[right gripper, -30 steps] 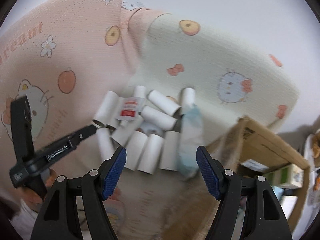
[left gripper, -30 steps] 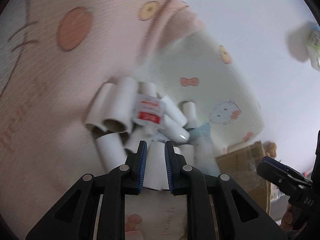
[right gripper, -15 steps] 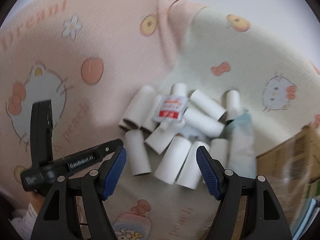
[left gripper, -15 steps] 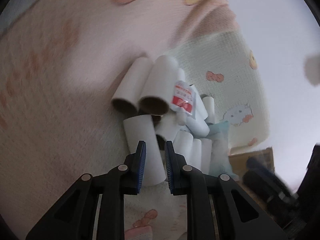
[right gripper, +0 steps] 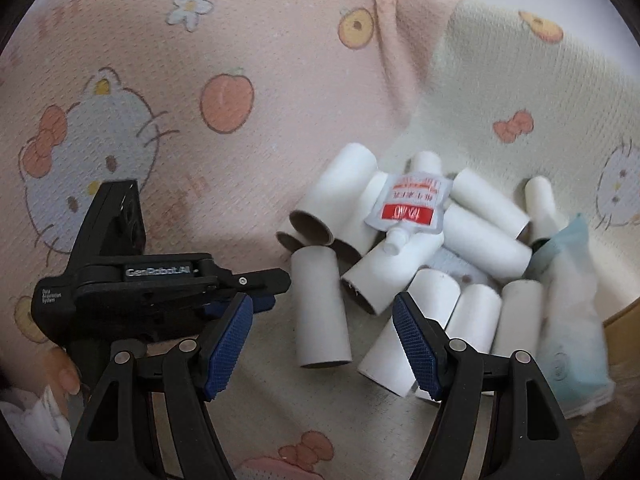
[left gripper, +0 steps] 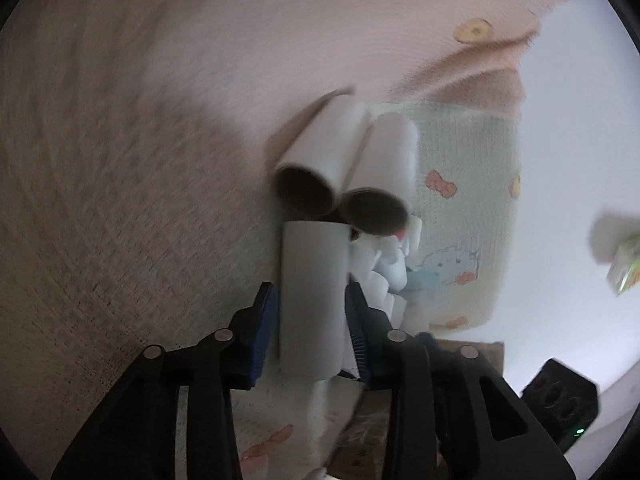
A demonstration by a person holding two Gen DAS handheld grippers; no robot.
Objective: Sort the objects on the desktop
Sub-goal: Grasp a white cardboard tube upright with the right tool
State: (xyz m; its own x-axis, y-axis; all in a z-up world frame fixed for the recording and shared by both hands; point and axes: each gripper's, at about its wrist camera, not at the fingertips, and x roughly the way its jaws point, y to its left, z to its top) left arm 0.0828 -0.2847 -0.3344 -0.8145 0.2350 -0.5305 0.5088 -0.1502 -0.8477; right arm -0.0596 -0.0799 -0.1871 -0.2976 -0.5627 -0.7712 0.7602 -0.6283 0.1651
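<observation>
A pile of white cardboard tubes (right gripper: 476, 236) lies on a patterned blanket (right gripper: 240, 40). A white pouch with a red label (right gripper: 412, 204) lies on top of the pile. A pale blue packet (right gripper: 568, 320) lies at its right. My left gripper (left gripper: 310, 312) has opened around the nearest tube (left gripper: 312, 292), a pad on each side; in the right wrist view it (right gripper: 276, 286) sits just left of that tube (right gripper: 320, 308). My right gripper (right gripper: 322, 344) is open and empty above the pile's near edge.
A cardboard box edge (right gripper: 624, 316) shows at the right, past the blanket. A white wall (left gripper: 568, 160) is behind. A small green and white item (left gripper: 624, 264) is at the far right in the left wrist view.
My left gripper has moved forward into the pile and its jaws have opened around the nearest tube. My right gripper has come closer to the pile and stayed open.
</observation>
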